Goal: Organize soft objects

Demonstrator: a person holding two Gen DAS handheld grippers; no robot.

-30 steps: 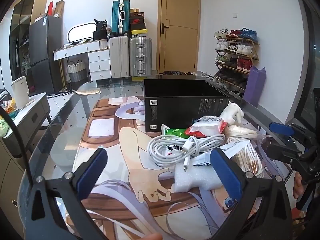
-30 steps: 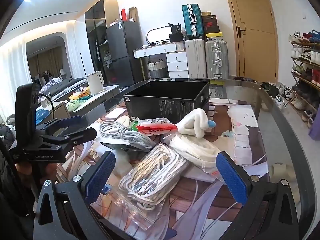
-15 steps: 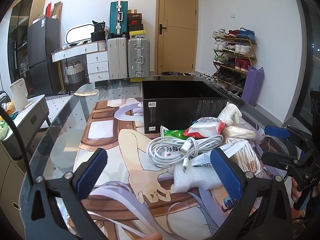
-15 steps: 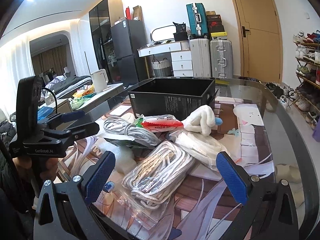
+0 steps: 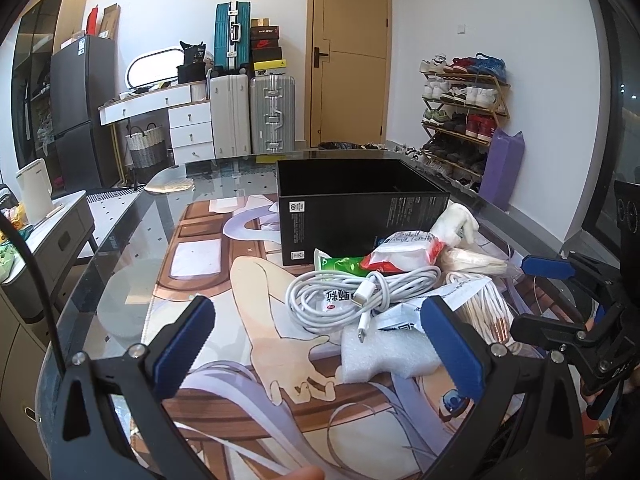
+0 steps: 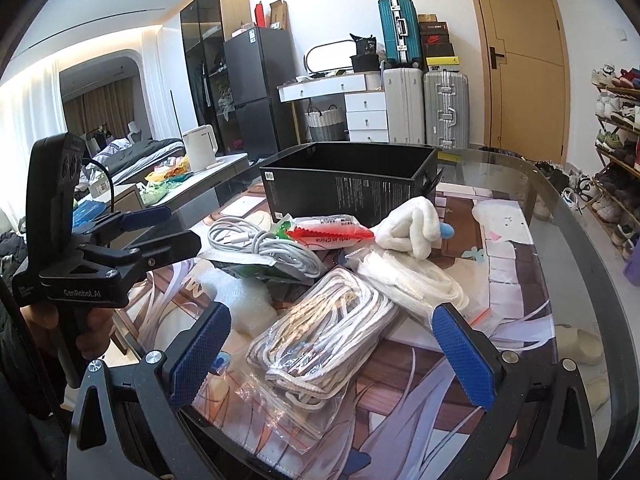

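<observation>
From the left wrist, the left gripper (image 5: 318, 338) hangs wide and empty over the table (image 5: 120, 264); a white cable coil (image 5: 352, 294) and foam block (image 5: 386, 354) lie near the black box (image 5: 360, 216).

From the right wrist, the right gripper (image 6: 332, 354) gapes wide, empty, above a bagged rope bundle (image 6: 324, 334); a white plush (image 6: 412, 226) sits right of the box.

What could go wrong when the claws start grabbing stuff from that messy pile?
1. The white charging cable lies looped over other packets, so lifting it might drag neighbours along.
2. The bagged rope sits in a loose, slippery plastic bag; the open right claw might pinch only plastic and drop it.
3. The pile crowds the black box, so a tugged item could bump it.
</observation>
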